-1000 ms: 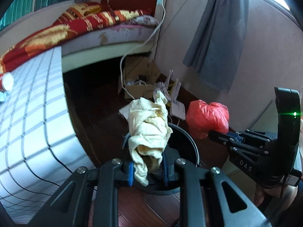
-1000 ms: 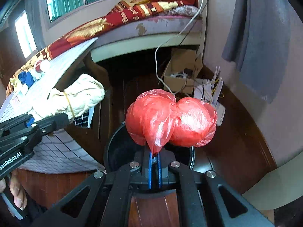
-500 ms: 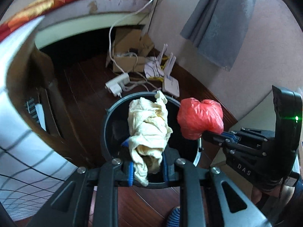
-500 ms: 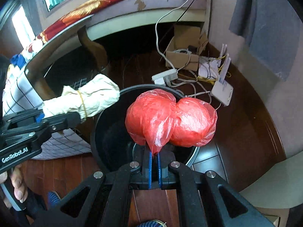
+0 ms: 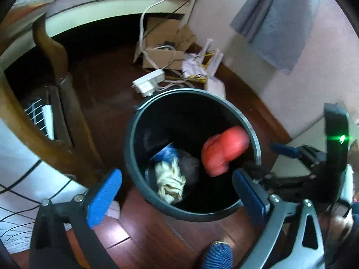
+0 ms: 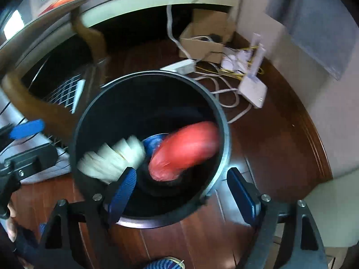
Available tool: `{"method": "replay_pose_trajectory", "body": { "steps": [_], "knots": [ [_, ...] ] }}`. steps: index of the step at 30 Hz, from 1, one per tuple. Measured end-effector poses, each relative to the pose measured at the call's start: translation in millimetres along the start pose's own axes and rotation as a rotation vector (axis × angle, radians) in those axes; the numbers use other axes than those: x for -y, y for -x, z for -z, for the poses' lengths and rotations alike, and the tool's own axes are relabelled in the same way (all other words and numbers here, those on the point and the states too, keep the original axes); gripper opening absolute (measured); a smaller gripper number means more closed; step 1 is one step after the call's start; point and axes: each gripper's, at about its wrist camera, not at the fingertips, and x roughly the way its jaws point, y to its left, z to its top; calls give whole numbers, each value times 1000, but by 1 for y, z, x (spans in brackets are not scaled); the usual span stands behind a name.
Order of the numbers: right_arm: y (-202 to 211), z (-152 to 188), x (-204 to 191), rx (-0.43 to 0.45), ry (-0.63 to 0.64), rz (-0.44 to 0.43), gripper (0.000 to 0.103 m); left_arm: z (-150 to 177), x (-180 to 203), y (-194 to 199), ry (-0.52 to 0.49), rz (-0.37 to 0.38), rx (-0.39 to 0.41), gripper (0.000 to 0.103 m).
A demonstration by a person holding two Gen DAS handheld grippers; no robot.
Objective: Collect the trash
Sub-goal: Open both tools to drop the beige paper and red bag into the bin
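Over the bin: I hold both tongs (image 5: 177,198) (image 6: 184,195) spread wide, empty.
Change: released red bag (image 5: 224,150) and cream wad (image 5: 169,180) now inside black bin (image 5: 132,157).
Meaning: this drop looks done.

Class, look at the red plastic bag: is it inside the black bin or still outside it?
Inside. The red plastic bag sits below the rim of the black bin, beside the cream rag; both grippers are open and hold nothing.
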Motion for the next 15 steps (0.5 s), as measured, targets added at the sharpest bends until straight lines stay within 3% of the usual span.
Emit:
{"method": "replay_pose_trajectory", "body": {
  "steps": [3,5,15],
  "knots": [
    [6,-3,10,9,-44,20,88,3,-6,-1,9,-41,-1,102],
    [10,-3,13,23,-61,35,103,6,-8,1,12,-55,1,102],
    [29,-7,-1,80,-19,61,103,16,-11,16,10,-86,18,103]
  ]
}}
